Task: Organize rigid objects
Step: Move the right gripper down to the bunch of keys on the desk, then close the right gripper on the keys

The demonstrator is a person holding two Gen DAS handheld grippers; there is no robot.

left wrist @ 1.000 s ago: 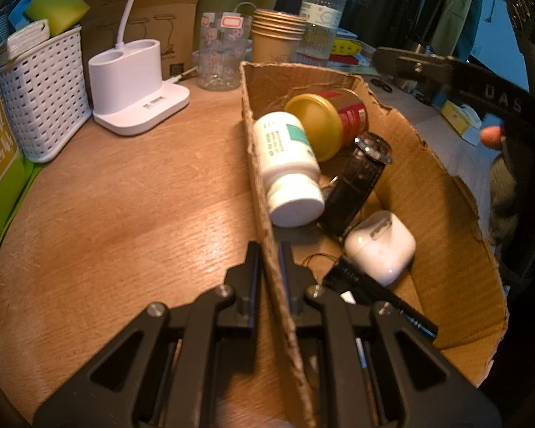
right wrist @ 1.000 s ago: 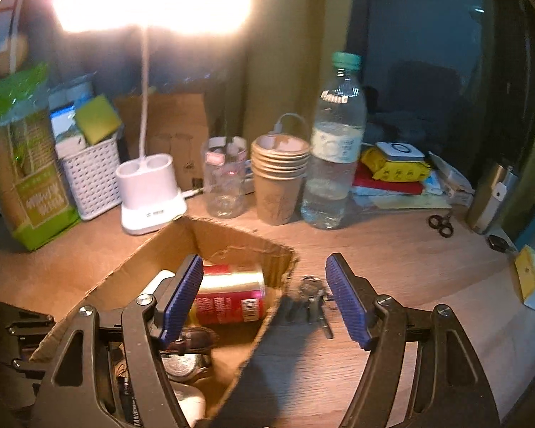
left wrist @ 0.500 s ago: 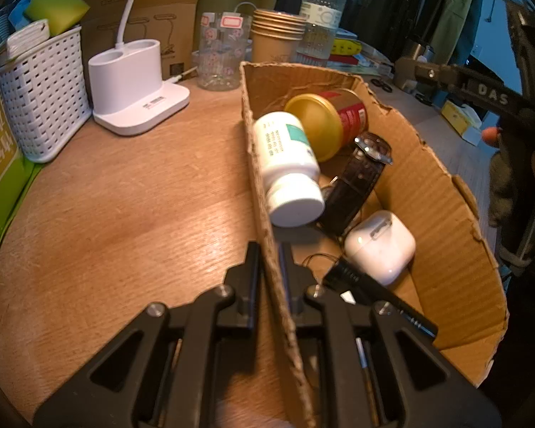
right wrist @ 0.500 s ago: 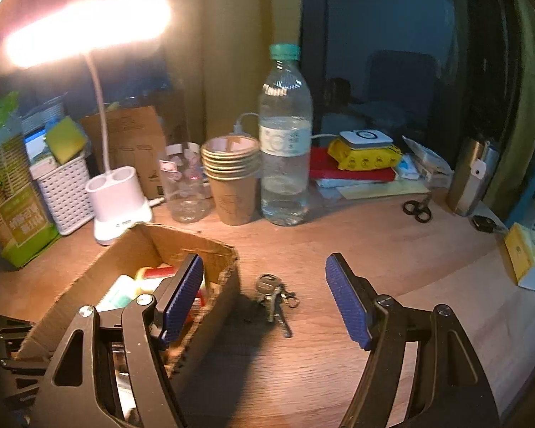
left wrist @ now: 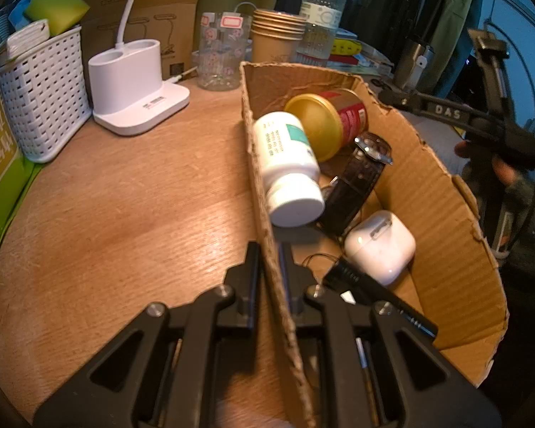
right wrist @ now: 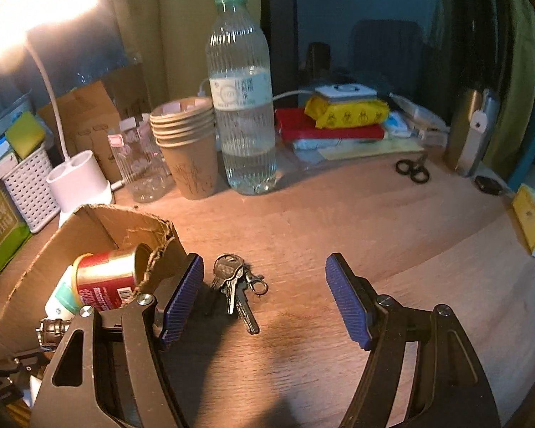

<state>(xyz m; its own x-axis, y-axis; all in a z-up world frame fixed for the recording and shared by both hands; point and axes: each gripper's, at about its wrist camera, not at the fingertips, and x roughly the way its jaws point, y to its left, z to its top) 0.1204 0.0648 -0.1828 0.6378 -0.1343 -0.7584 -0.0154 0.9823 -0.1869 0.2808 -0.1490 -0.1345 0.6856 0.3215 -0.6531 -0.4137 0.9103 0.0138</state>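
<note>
My left gripper point(left wrist: 268, 255) is shut on the near side wall of a cardboard box point(left wrist: 442, 192). The box holds a white pill bottle point(left wrist: 287, 167), a red can with a gold lid point(left wrist: 328, 123), a dark watch point(left wrist: 360, 178), a white earbud case point(left wrist: 380, 240) and a black pen point(left wrist: 378, 292). My right gripper point(right wrist: 264, 299) is open and empty, low over the wooden desk point(right wrist: 339, 224). A bunch of keys point(right wrist: 237, 285) lies on the desk just right of its left pad point(right wrist: 182, 296), outside the box point(right wrist: 100, 224).
Along the back stand a water bottle point(right wrist: 244, 107), stacked paper cups point(right wrist: 189, 146), a clear jar point(right wrist: 139, 164), a white lamp base point(left wrist: 132, 85) and a white basket point(left wrist: 42, 92). Scissors point(right wrist: 412, 171), a metal flask point(right wrist: 472, 135) and stacked packets point(right wrist: 339, 117) lie at the back right.
My right gripper has moved right and down, away from over the box toward the keys. My left gripper has kept its hold on the box wall.
</note>
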